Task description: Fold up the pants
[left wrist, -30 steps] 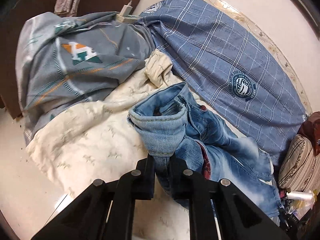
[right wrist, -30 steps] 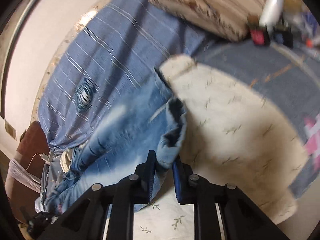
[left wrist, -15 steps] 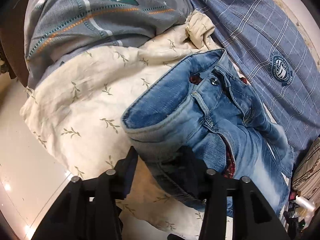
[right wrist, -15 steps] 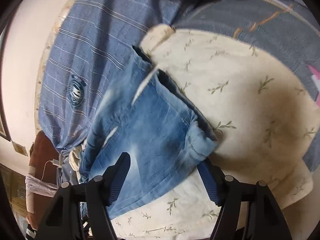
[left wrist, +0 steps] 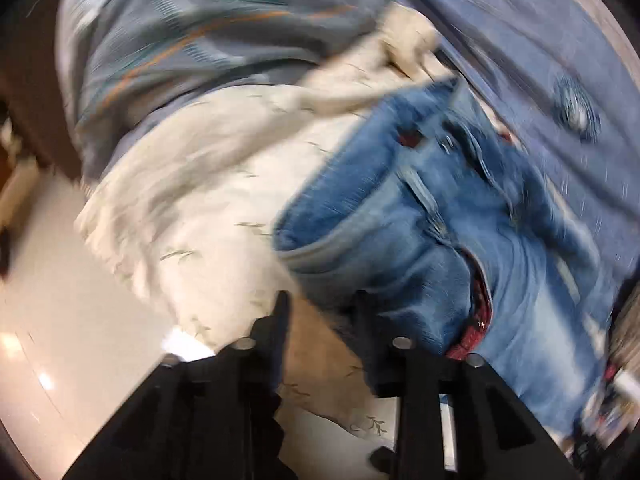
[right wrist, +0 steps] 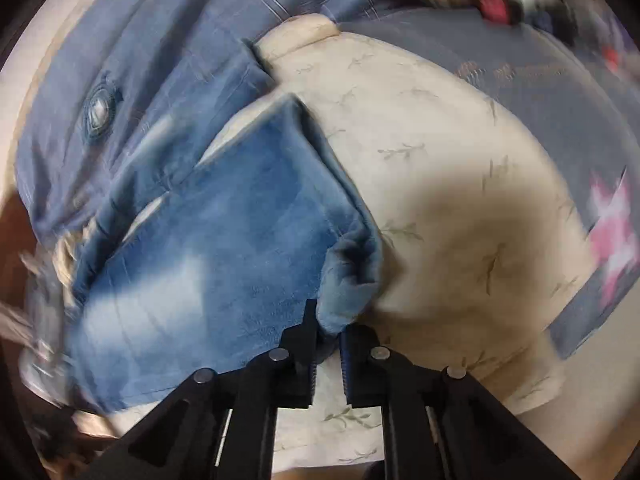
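While the jeans (left wrist: 460,216) lie on the cream sheet (left wrist: 208,184), long axis running from waistband to hem, our right gripper (right wrist: 329,334) is closing on a bunched hem corner; our left gripper (left wrist: 320,308) is opening, empty beside the waistband. A thin pinch could slip.

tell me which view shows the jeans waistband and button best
The left wrist view: the jeans lie with the open waistband and button facing it, though blurred. The right wrist view shows only the leg end, a hem corner between the closing right gripper.
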The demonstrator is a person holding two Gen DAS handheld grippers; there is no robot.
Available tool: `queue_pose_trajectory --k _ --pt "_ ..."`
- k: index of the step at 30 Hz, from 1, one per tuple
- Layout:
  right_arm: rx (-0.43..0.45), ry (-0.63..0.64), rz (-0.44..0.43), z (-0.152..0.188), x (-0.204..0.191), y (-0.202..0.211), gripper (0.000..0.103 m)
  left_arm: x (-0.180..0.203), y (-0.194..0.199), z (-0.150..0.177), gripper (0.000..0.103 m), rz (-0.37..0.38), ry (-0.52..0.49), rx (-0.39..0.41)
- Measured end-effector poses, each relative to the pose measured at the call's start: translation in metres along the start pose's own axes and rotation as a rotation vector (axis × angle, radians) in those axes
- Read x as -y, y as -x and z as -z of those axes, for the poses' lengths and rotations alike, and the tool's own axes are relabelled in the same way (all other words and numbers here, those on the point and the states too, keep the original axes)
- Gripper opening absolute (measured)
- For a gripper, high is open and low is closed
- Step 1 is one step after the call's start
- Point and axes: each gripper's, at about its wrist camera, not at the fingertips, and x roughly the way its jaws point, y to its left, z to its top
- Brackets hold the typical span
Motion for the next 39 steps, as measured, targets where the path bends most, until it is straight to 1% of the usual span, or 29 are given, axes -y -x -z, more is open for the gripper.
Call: queue_pose_trajectory --k 1,2,3,4,6,7,9,10,11,12,13,14,15,16,17,18,19,22,23,24,26,28,30,32,33,34,36,38,39 --pt "0.030 -0.003 0.018 0.000 0.002 0.008 0.048 -0.007 0.008 -0.001 0.054 -0.008 0.044 0.024" --pt "0.071 -0.012 0.048 -0.001 0.004 0.018 0.065 -0.012 0.019 -0.002 0.054 -0.027 0.075 0.064" --pt "0.123 -0.030 0.064 0.000 0.006 0.029 0.073 -0.014 0.028 -0.003 0.054 -0.021 0.084 0.099" --pt "0.170 -0.042 0.063 0.000 0.006 0.039 0.073 -0.013 0.037 -0.004 0.054 -0.010 0.082 0.135" --pt "0.245 -0.036 0.018 -0.001 0.000 0.058 0.073 -0.001 0.055 -0.008 0.055 0.028 0.050 0.212" --pt "0.275 -0.015 -0.040 0.000 -0.008 0.066 0.073 0.011 0.062 -0.008 0.056 0.046 0.002 0.248" --pt "0.275 0.051 -0.111 0.000 -0.029 0.066 0.073 0.032 0.065 -0.003 0.061 0.080 -0.089 0.276" --pt "0.247 0.088 -0.142 0.000 -0.038 0.060 0.073 0.040 0.063 -0.003 0.062 0.104 -0.123 0.267" --pt "0.197 0.116 -0.166 0.001 -0.046 0.046 0.073 0.052 0.054 0.001 0.062 0.130 -0.164 0.243" --pt "0.155 0.122 -0.164 0.001 -0.052 0.033 0.073 0.060 0.044 0.004 0.065 0.135 -0.196 0.217" --pt "0.066 0.130 -0.142 0.002 -0.053 0.010 0.073 0.068 0.024 0.007 0.067 0.110 -0.246 0.158" --pt "-0.001 0.119 -0.106 0.003 -0.051 -0.008 0.073 0.072 0.002 0.010 0.068 0.057 -0.287 0.092" --pt "-0.071 0.076 -0.061 0.005 -0.043 -0.025 0.072 0.076 -0.030 0.013 0.067 -0.025 -0.341 -0.039" --pt "-0.058 0.061 -0.079 0.004 -0.040 -0.025 0.071 0.074 -0.044 0.014 0.068 -0.032 -0.349 -0.085" --pt "-0.040 0.067 -0.084 0.001 -0.043 -0.020 0.071 0.070 -0.038 0.011 0.068 -0.008 -0.316 -0.043" --pt "-0.013 0.080 -0.093 -0.004 -0.047 -0.012 0.071 0.072 -0.033 0.006 0.068 0.001 -0.297 -0.040" --pt "0.022 0.096 -0.109 -0.011 -0.051 -0.002 0.071 0.076 -0.024 -0.001 0.067 0.033 -0.281 -0.026" --pt "0.103 0.153 -0.089 -0.043 -0.063 0.012 0.071 0.095 0.003 -0.022 0.068 0.098 -0.317 0.123" --pt "0.121 0.162 -0.086 -0.060 -0.067 0.009 0.071 0.106 0.008 -0.034 0.071 0.092 -0.342 0.178" --pt "0.138 0.165 -0.081 -0.075 -0.070 0.005 0.071 0.112 0.005 -0.045 0.074 0.080 -0.351 0.203" --pt "0.142 0.179 -0.045 -0.114 -0.078 -0.012 0.071 0.124 -0.008 -0.067 0.074 0.050 -0.356 0.220" --pt "0.129 0.178 -0.030 -0.140 -0.081 -0.036 0.070 0.133 -0.034 -0.092 0.074 0.007 -0.351 0.185" --pt "0.103 0.174 -0.017 -0.159 -0.082 -0.058 0.070 0.137 -0.051 -0.106 0.074 -0.015 -0.342 0.148" --pt "0.074 0.179 -0.017 -0.167 -0.086 -0.081 0.069 0.139 -0.063 -0.111 0.074 -0.013 -0.334 0.117" --pt "0.045 0.203 -0.041 -0.167 -0.090 -0.090 0.053 0.143 -0.071 -0.111 0.074 -0.005 -0.338 0.103" --pt "0.011 0.239 -0.021 -0.165 -0.096 -0.098 0.016 0.144 -0.077 -0.112 0.074 0.000 -0.343 0.100" --pt "0.031 0.300 0.068 -0.158 -0.103 -0.090 0.007 0.145 -0.083 -0.112 0.074 -0.019 -0.348 0.104" --pt "0.080 0.325 0.122 -0.155 -0.102 -0.070 0.007 0.141 -0.079 -0.114 0.074 -0.009 -0.337 0.114" --pt "0.086 0.340 0.149 -0.153 -0.100 -0.067 0.007 0.140 -0.077 -0.116 0.074 -0.004 -0.326 0.122"
